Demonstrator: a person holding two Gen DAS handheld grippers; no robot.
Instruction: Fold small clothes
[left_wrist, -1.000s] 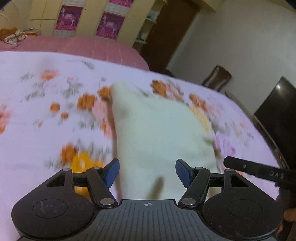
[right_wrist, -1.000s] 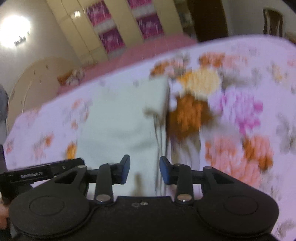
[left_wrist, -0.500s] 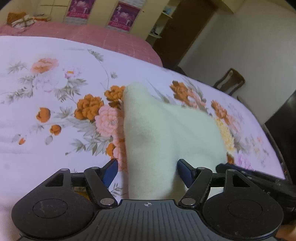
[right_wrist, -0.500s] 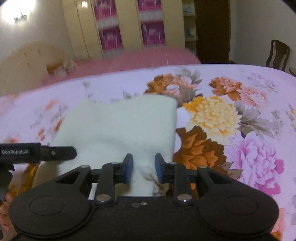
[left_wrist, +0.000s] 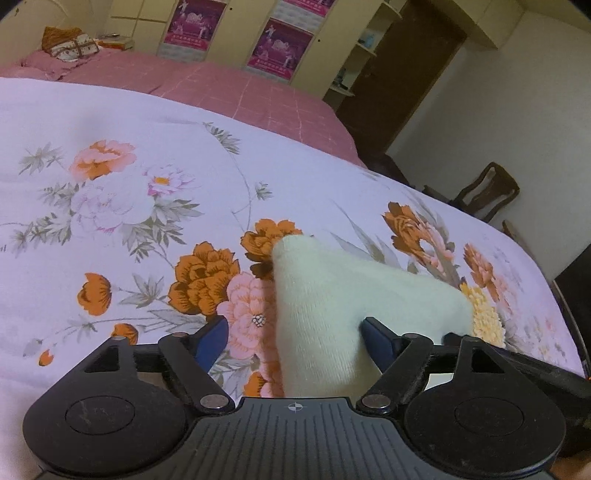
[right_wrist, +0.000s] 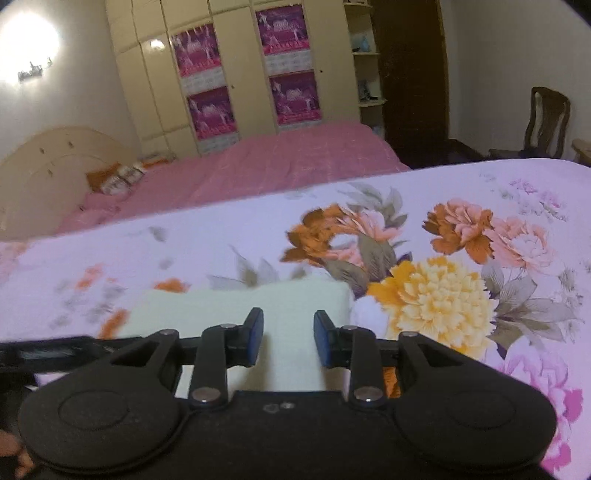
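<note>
- Fingers of the left gripper (left_wrist: 293, 332) are spreading, cream garment (left_wrist: 332, 306) between them, only 1 pad touching.
- Right gripper (right_wrist: 288, 341) is opening, astride the garment's near edge.
- Garment lies on the floral bedspread (left_wrist: 110, 206), its long axis across both grippers.

- A floral bedspread (left_wrist: 110, 192) covered the near bed.
- Behind it stood a pink-covered bed (right_wrist: 258, 166) with a cream headboard (right_wrist: 48, 155).
- Cream wardrobes (right_wrist: 243, 74) bore magenta posters (right_wrist: 288, 26).
- A wooden chair (right_wrist: 546, 118) stood near a dark doorway (right_wrist: 410, 74).
</note>
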